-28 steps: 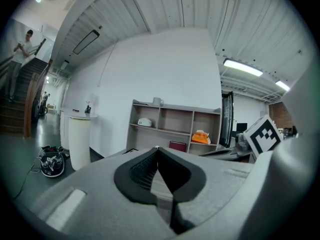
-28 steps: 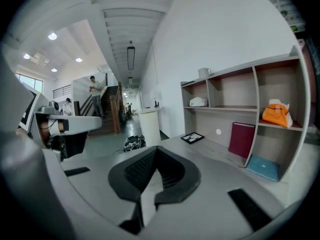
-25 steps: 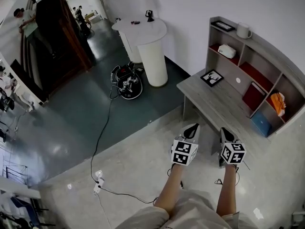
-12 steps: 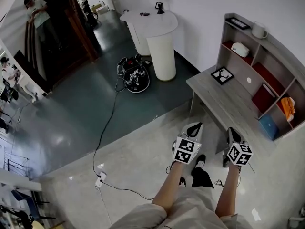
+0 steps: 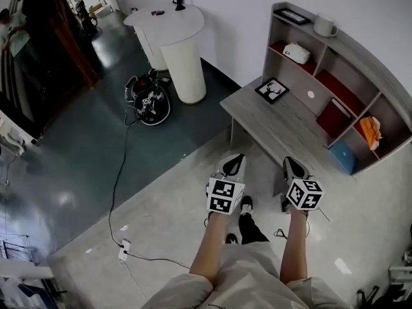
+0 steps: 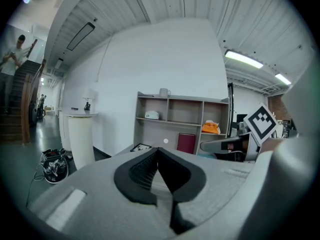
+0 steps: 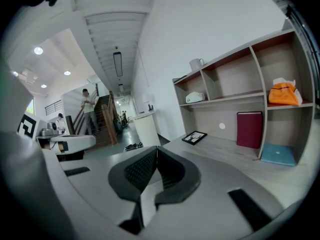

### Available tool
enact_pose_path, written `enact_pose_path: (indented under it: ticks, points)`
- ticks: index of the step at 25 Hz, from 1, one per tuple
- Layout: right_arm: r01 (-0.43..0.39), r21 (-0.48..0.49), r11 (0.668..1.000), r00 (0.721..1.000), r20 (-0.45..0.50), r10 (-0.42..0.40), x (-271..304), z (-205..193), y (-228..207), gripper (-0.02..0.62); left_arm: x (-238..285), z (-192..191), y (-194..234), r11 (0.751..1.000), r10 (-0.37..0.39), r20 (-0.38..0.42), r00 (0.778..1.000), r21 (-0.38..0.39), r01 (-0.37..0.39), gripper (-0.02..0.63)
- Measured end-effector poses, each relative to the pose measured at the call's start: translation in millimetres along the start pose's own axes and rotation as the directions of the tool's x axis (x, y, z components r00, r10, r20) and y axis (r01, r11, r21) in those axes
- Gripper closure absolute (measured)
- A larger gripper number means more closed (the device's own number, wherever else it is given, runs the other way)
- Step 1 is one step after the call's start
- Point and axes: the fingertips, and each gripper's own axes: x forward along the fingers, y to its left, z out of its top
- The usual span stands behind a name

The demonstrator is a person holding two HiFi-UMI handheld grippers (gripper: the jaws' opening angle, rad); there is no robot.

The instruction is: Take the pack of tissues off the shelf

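A white soft pack of tissues (image 5: 297, 53) lies in the upper left compartment of the grey shelf unit (image 5: 335, 56) that stands on the desk (image 5: 277, 124). The pack also shows small in the left gripper view (image 6: 152, 115) and in the right gripper view (image 7: 196, 97). My left gripper (image 5: 233, 166) and right gripper (image 5: 291, 167) are held side by side before the desk's front edge, far short of the shelf. Both point at the desk. The left gripper (image 6: 158, 150) is shut with nothing in it, and so is the right gripper (image 7: 156, 149).
The shelf also holds a mug (image 5: 323, 26) on top, a red book (image 5: 333, 117), an orange bag (image 5: 369, 131) and a blue book (image 5: 344, 156). A framed picture (image 5: 271, 90) lies on the desk. A white pedestal table (image 5: 175, 37) and a cabled device (image 5: 149, 100) stand to the left.
The person has stepped toward the desk, and both grippers have come forward with them to its front edge. Both stay shut and empty.
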Motion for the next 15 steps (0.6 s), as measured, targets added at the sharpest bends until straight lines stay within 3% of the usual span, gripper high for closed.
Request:
enact_pose_path:
  ticks: [5, 15]
  points:
    - [0.003, -0.032, 0.999, 0.999, -0.031, -0.004, 24, 5, -9, 0.579, 33, 8, 13, 0.999, -0.023, -0.004, 1.0, -0.032, 0.023, 0.597]
    - [0.01, -0.045, 0.999, 1.0, -0.018, -0.011, 80, 56, -37, 0.578, 94, 41, 40, 0.999, -0.031, 0.017, 0.999, -0.039, 0.032, 0.597]
